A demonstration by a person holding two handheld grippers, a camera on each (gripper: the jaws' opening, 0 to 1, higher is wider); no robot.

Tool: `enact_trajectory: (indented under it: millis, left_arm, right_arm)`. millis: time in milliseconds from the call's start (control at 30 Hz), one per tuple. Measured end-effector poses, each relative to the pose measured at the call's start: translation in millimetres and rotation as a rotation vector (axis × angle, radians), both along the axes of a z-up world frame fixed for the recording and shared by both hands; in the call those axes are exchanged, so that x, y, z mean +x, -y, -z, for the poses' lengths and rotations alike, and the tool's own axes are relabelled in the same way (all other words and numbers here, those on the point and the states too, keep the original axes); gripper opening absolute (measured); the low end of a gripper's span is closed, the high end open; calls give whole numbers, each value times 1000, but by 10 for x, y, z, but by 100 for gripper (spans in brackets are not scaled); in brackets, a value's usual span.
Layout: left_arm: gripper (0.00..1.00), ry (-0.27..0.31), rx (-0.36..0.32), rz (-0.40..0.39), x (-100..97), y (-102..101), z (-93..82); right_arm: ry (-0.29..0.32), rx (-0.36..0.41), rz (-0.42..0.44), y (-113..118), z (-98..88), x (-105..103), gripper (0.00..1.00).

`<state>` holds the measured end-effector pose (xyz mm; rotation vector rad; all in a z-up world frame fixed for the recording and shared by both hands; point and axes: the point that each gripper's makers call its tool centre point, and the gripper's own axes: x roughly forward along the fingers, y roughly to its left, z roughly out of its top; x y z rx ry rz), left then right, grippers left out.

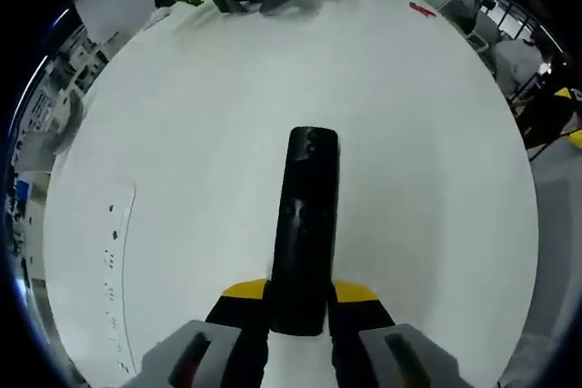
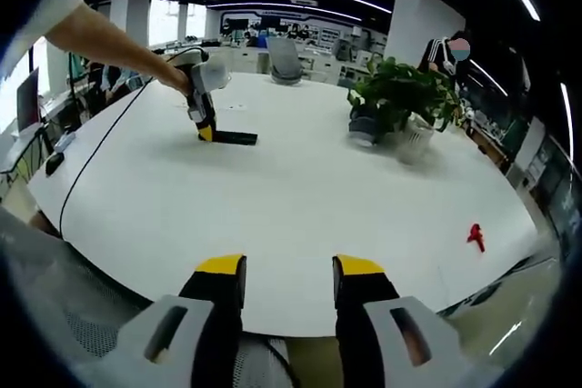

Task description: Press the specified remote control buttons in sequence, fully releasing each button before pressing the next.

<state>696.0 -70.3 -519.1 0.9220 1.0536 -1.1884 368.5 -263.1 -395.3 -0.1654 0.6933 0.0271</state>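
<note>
Left gripper (image 1: 298, 308): its yellow-tipped jaws are clamped on the near end of the remote control (image 1: 307, 224), one jaw on each long side, and the body runs straight out ahead of them.

Remote control: a long, slim black bar lying flat on the white table (image 1: 436, 179). In the right gripper view it shows far off, a dark strip (image 2: 229, 138) at the foot of the left gripper (image 2: 205, 130), which comes down on it from a person's outstretched arm (image 2: 109, 41).

Buttons: faint bumps along the top face, too dark and blurred to tell apart from here.

How it handles: I'd judge it light, rigid plastic with smooth sides, likely to skate on this slick tabletop when pushed from above. The pinch across its narrow flanks at the near end looks like the right hold, leaving the button face bare for the other side to work.

Plant (image 2: 400, 93): a leafy green pot plant stands at the table's far side, with a small pale cup (image 2: 418, 138) just beside it, well apart from the remote.

Red object (image 2: 475, 236): a small red thing lies near the table's right edge, alone.

Right gripper (image 2: 289, 279): jaws parted with nothing between them, hanging at the near table edge, well apart from the remote. A press will call for one jaw tip, light and straight down.
</note>
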Motion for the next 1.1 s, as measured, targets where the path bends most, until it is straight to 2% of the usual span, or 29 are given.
enact_trajectory:
  millis: [133, 333, 433, 600, 733, 900, 1000, 1100]
  left_arm:
    - [24, 11, -17, -2, -13, -4, -1]
    - [24, 30, -32, 37, -68, 12, -6]
    - [24, 17, -12, 42, -101, 12, -7]
    - [24, 49, 19, 73, -142, 20, -10]
    - [23, 53, 42, 74, -174, 15, -13]
    - [23, 32, 70, 64, -268, -17, -3]
    - [24, 60, 76, 86, -300, -26, -8]
    - [24, 64, 78, 84, -327, -40, -8]
  right_arm:
    - [0, 3, -1, -5, 0, 1, 39]
    - [9, 3, -2, -5, -19, 5, 38]
    - [8, 3, 1, -1, -20, 3, 38]
    - [19, 3, 6, 9, -41, 7, 39]
    - [20, 2, 8, 14, -46, 7, 39]
    - [31, 10, 7, 5, -64, 12, 39]
    - [34, 10, 5, 0, -68, 11, 39]
    - [33, 11, 0, -13, -68, 12, 38]
